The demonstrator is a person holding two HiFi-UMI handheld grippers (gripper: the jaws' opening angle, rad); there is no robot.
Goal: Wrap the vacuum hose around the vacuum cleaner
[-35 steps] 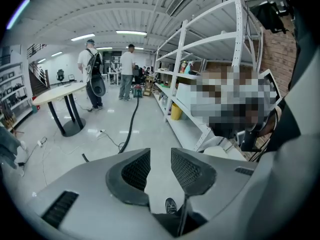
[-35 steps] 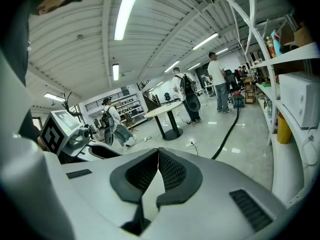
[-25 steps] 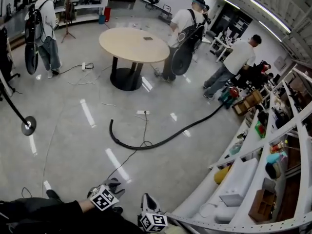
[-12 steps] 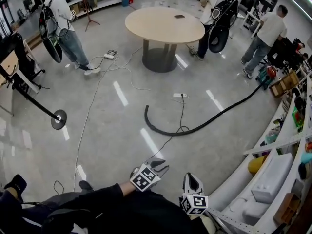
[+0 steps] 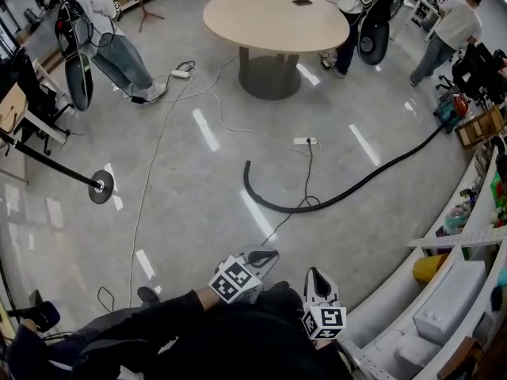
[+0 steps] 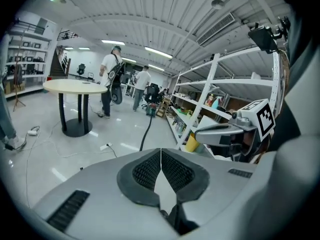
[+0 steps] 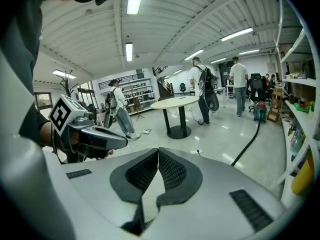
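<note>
The black vacuum hose (image 5: 317, 206) lies in a long curve on the grey floor. Its free end (image 5: 247, 166) is near the middle, and it runs right to the vacuum cleaner (image 5: 451, 108) by the shelves. Both grippers are held low at the bottom of the head view, well short of the hose. My left gripper (image 5: 268, 255) has just been closing and is now shut with nothing between its pads. My right gripper (image 5: 314, 275) is shut and empty too. The hose (image 6: 146, 132) shows ahead in the left gripper view, and the hose (image 7: 246, 145) also shows in the right gripper view.
A round table (image 5: 273, 18) stands beyond the hose. A white power strip (image 5: 304, 141) with cables lies beside the hose. A stand's round base (image 5: 101, 187) sits at the left. Shelving (image 5: 463, 240) lines the right side. Several people stand around the room's far side.
Both grippers and the head view have moved across the floor toward the hose, which now lies nearer. The left jaws, slightly apart before, have closed.
</note>
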